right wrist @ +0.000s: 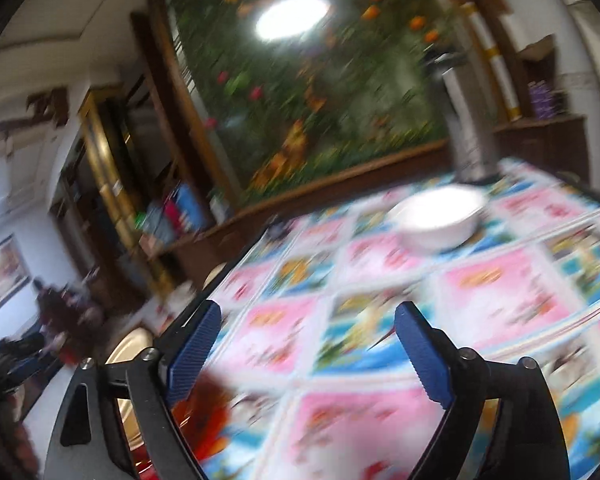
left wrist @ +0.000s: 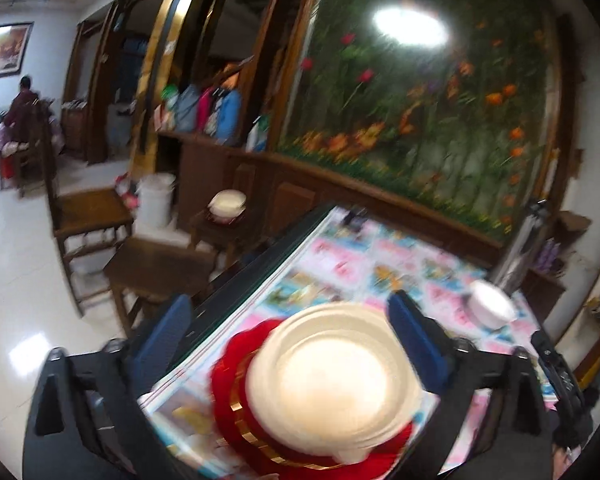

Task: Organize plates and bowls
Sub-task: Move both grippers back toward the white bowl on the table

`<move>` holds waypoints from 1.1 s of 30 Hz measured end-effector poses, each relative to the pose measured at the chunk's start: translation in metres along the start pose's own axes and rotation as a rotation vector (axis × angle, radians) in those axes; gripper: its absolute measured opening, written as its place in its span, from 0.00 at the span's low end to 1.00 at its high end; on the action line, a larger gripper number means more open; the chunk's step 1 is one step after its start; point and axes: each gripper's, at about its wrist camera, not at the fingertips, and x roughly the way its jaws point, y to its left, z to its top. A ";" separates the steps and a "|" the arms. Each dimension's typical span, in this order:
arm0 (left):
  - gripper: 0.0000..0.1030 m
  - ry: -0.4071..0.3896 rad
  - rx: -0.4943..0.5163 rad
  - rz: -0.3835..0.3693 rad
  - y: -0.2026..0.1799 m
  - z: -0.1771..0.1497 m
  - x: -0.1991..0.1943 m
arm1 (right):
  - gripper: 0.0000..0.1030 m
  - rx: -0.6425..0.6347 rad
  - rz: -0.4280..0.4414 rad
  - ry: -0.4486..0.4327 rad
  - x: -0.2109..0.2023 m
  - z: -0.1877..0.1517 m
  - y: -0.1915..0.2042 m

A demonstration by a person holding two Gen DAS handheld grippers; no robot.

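Observation:
In the left wrist view a stack of white bowls [left wrist: 332, 384] rests on red plates with gold rims [left wrist: 236, 408] near the table's front edge. My left gripper [left wrist: 288, 320] is open, its blue fingers [left wrist: 416, 344] on either side of the stack, above it. A white bowl [left wrist: 490, 304] sits at the far right of the table; it also shows in the right wrist view [right wrist: 440, 216]. My right gripper [right wrist: 306, 332] is open and empty over the tablecloth, well short of that bowl. A red plate edge [right wrist: 204, 412] shows by its left finger. Both views are blurred.
The table [right wrist: 380, 320] has a pink and blue patterned cloth. A metal thermos [right wrist: 466, 128] stands behind the far bowl. Wooden chairs [left wrist: 92, 216] and stools stand left of the table; one holds another bowl [left wrist: 228, 202]. A white bucket [left wrist: 156, 200] is on the floor.

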 end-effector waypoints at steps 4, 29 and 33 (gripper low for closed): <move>1.00 -0.060 0.086 -0.077 -0.040 0.000 -0.012 | 0.92 0.015 -0.126 -0.116 -0.010 0.018 -0.037; 1.00 0.184 0.262 -0.414 -0.261 -0.020 0.077 | 0.96 0.032 -0.353 -0.169 0.019 0.059 -0.137; 1.00 0.383 0.266 -0.400 -0.282 -0.027 0.122 | 0.96 0.035 -0.367 -0.208 0.020 0.066 -0.145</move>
